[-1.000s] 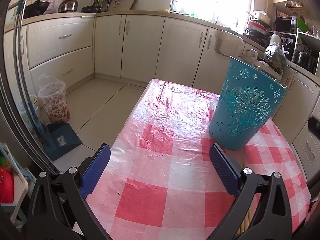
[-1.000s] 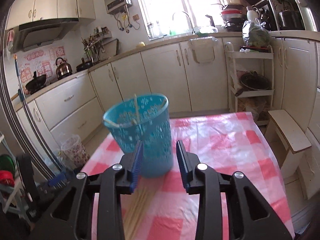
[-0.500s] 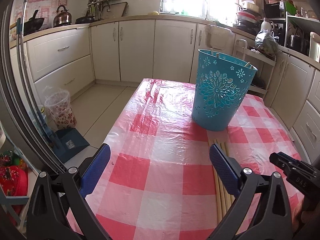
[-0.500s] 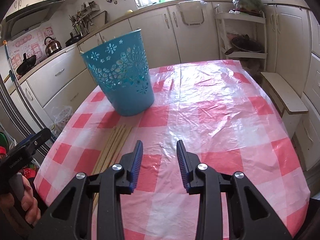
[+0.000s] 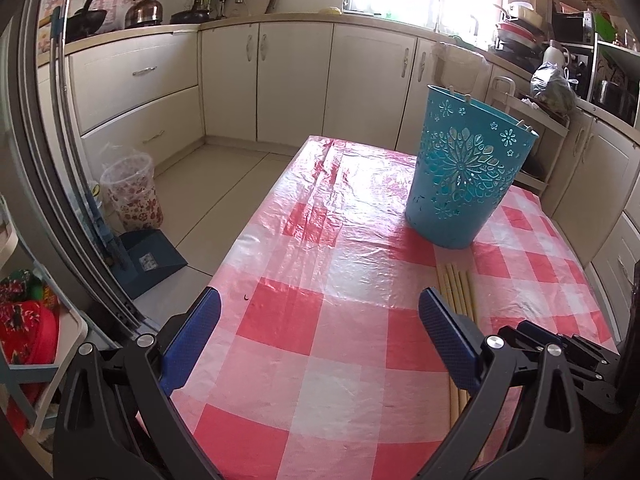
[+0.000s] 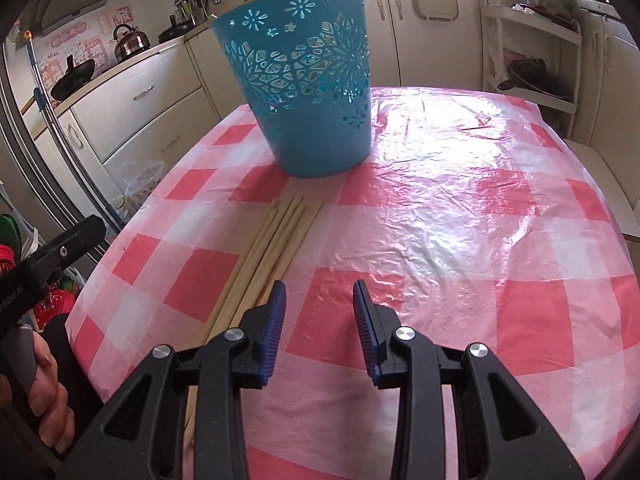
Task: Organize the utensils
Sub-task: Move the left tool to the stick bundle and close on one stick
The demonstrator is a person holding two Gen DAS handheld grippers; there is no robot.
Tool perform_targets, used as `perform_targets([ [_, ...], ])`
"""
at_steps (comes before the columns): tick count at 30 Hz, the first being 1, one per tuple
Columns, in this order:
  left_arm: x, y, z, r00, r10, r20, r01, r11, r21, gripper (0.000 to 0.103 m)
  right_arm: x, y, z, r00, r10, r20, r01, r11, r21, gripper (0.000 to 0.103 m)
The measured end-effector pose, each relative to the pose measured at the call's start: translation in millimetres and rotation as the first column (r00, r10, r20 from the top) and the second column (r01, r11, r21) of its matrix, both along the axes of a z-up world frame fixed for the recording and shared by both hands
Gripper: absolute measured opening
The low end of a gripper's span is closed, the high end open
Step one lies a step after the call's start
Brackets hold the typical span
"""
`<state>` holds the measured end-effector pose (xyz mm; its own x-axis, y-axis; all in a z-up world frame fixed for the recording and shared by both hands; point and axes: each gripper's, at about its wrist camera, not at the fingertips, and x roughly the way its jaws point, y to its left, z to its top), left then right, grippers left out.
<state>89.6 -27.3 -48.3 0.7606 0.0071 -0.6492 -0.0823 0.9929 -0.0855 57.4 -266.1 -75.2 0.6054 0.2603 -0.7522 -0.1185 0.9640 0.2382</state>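
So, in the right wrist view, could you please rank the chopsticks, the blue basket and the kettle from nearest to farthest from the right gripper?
1. Chopsticks: on the tablecloth, just left of the right gripper.
2. Blue basket: upright beyond the chopsticks.
3. Kettle: on the far counter, upper left.

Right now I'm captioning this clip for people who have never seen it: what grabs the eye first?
The turquoise cut-out basket stands upright on the red-and-white checked tablecloth, with a few stick tips poking above its rim. In front of it a bundle of pale wooden chopsticks lies flat. The right gripper hangs open just beside them, holding nothing.
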Motion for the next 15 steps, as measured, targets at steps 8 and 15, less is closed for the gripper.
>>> perform_targets([
  [8, 3, 1, -3, 1.000, -0.004, -0.015, 0.004, 1.000, -0.011, 0.095, 22, 21, -1, 0.998, 0.015, -0.059, -0.018, 0.999, -0.045, 0.031],
  [15, 11, -19, -9, 0.997, -0.051, -0.050, 0.052, 0.999, 0.014, 0.095, 20, 26, -2, 0.994, 0.073, -0.076, -0.086, 0.981, -0.177, 0.021],
])
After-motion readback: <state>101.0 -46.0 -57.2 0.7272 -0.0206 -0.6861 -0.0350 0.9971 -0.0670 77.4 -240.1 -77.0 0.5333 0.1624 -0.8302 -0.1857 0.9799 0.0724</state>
